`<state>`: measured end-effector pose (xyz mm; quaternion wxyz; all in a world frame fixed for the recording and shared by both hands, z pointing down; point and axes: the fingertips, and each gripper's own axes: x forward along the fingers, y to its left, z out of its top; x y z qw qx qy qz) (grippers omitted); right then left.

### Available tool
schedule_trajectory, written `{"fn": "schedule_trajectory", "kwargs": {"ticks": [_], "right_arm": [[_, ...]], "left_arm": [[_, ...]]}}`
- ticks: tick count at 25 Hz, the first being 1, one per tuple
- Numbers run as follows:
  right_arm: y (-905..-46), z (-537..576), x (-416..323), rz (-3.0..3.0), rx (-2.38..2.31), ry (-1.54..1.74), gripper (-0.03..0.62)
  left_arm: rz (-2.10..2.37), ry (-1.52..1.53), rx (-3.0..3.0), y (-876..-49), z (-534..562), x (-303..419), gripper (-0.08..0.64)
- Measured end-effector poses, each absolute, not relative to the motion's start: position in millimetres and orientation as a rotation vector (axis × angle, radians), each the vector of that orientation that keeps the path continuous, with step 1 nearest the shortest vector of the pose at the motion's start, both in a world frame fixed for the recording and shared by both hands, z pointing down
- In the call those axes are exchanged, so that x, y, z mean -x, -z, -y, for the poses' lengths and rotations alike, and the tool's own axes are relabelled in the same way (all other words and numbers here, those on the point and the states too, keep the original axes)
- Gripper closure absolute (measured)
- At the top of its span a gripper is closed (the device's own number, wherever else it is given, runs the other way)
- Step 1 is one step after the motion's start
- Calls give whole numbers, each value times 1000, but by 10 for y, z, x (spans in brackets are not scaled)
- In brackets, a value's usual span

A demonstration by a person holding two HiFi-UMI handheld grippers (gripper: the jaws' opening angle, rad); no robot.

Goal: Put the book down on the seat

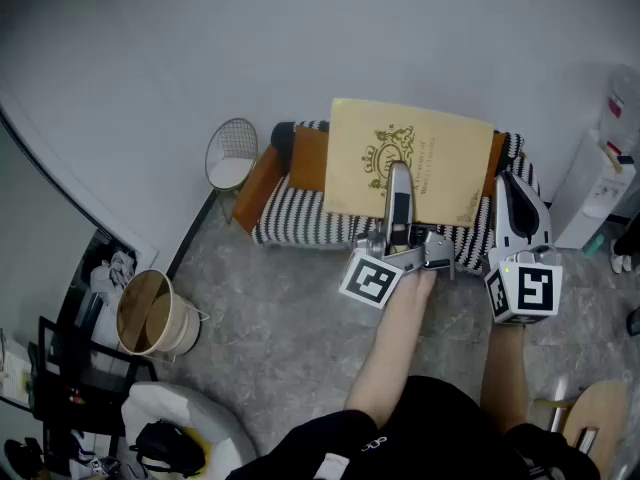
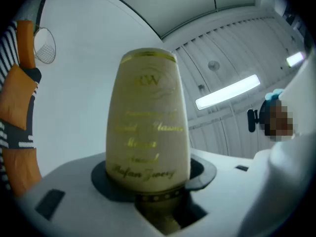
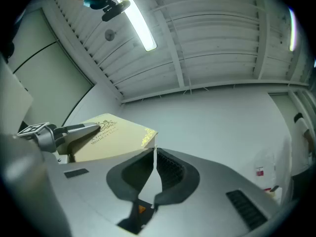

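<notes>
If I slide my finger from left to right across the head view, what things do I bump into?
tan bucket → round wire stand → book → right gripper → water dispenser

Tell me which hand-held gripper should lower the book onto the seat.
Left. The left hand-held gripper clamps the book and holds it over the striped seat. The right hand-held gripper is shut and empty, off the book's right edge.
</notes>
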<state>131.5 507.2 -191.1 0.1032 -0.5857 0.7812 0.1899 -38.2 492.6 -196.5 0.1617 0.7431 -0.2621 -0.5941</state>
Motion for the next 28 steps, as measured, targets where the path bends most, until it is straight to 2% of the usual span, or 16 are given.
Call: {"fn": "schedule_trajectory", "kwargs": {"ticks": [8,24,28], "right_arm": [[1587,-4817,-1450,-2413,1891,-333,565],[1560,-4857,-1417,-2435,1882,-329,565],[1432,-5245,-1694,-2413,1875,-351,565]], "left_arm": [[770,1697,-2121,1951,-4917,376,339],[778,1688,-2085,1912,-4920,394,339],[751,1689,-2099,1787,-5272,104,339]]}}
